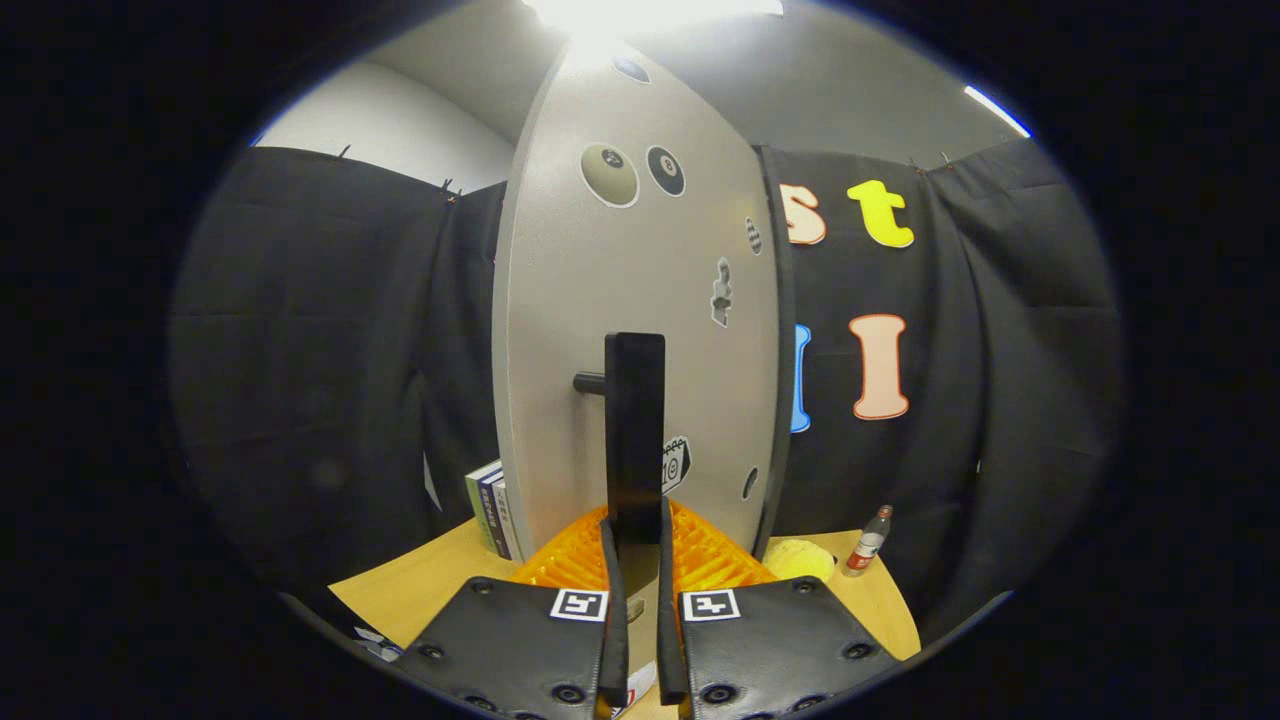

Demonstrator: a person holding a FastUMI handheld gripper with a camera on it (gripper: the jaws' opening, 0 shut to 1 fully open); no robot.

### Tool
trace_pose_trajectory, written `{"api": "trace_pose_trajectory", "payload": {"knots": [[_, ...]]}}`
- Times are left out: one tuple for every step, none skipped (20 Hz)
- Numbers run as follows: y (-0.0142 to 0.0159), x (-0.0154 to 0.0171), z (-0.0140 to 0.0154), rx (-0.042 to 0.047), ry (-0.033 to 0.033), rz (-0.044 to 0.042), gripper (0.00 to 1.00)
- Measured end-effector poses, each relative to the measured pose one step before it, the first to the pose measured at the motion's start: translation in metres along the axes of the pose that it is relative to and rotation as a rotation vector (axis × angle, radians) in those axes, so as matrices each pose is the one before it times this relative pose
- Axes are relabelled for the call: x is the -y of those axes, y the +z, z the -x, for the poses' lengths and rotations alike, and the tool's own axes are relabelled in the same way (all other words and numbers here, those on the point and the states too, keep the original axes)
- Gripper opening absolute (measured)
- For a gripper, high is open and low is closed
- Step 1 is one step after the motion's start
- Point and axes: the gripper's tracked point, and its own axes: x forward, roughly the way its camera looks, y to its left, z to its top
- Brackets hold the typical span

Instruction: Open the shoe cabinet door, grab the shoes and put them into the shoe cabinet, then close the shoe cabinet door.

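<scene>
Gripper: fingers narrowed, clamped on the black door handle.
Cabinet door: seen edge-on, judged being swung.
Shoes: not yet seen stowed; stage unclear.

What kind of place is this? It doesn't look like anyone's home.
Probably a staged test booth, not a real home: black cloth wall hangs all round, a grey cabinet door with stickers stands on a wooden tabletop, and the gripper has its fingers closed on the door's black bar handle.

The claw bears square black-and-white markers and round screws.
</scene>
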Motion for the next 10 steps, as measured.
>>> {"api": "trace_pose_trajectory", "payload": {"knots": [[-0.00198,0.00944,0.00466,0.00271,-0.0266,-0.00095,0.13],[-0.00046,0.01111,0.00492,0.00221,-0.02577,-0.00138,0.13],[-0.00084,0.0104,0.00515,-0.00448,-0.02405,0.00164,0.13],[0.00031,0.01031,0.00394,-0.00039,-0.02838,-0.00448,0.13],[-0.00217,0.01174,0.00231,-0.00218,-0.03134,-0.00206,0.13],[-0.00119,0.01154,0.00202,-0.00341,-0.03498,0.00099,0.12],[-0.00069,0.01231,0.00155,0.00267,-0.03674,0.00428,0.12],[0.00146,0.01181,0.00051,0.00122,-0.03668,-0.001,0.12],[-0.00063,0.01234,0.00164,0.0021,-0.03162,-0.00407,0.12],[-0.00141,0.01063,-0.00038,-0.00229,-0.03406,-0.01043,0.09]]}}
